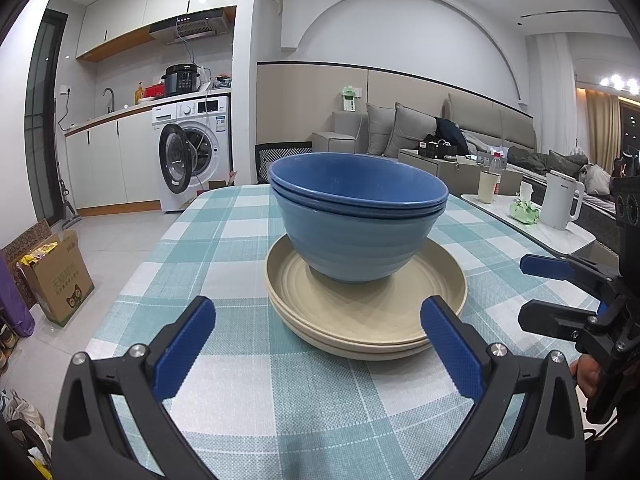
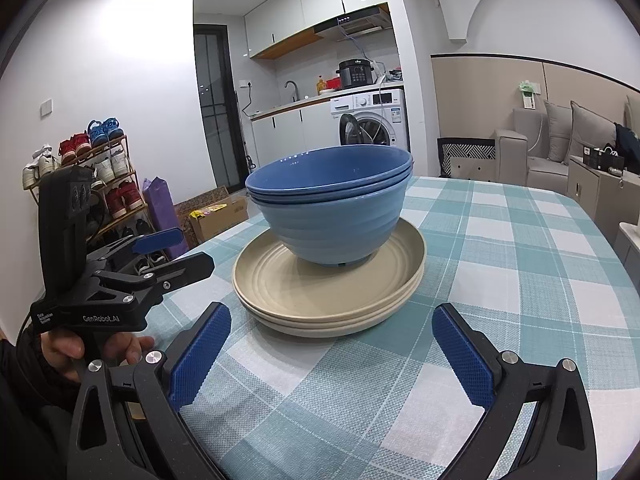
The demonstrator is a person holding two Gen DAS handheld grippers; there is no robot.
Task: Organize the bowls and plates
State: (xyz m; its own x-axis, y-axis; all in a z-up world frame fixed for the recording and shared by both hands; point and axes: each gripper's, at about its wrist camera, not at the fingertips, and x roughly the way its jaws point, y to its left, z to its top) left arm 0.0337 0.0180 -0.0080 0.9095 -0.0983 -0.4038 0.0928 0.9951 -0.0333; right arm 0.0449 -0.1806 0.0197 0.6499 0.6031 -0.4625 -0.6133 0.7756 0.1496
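Blue bowls (image 1: 356, 216) on beige plates (image 1: 364, 312); just ahead of both wide-spread hand-held grippers (image 1: 318, 344)

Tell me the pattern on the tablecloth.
The tablecloth is a teal, pale aqua and white check with thin white lines; the right wrist view shows it best.

Box (image 1: 56, 276) print too small

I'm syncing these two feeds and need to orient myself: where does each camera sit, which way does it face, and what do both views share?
Left wrist: on the left gripper, facing across the checked table to kitchen and sofa; its open jaws show, the right gripper at right.
Right wrist: on the right gripper, facing kitchen and shoe rack; open jaws, left gripper and hand at left.
Shared: blue bowls nested on beige plates, and the washing machine.
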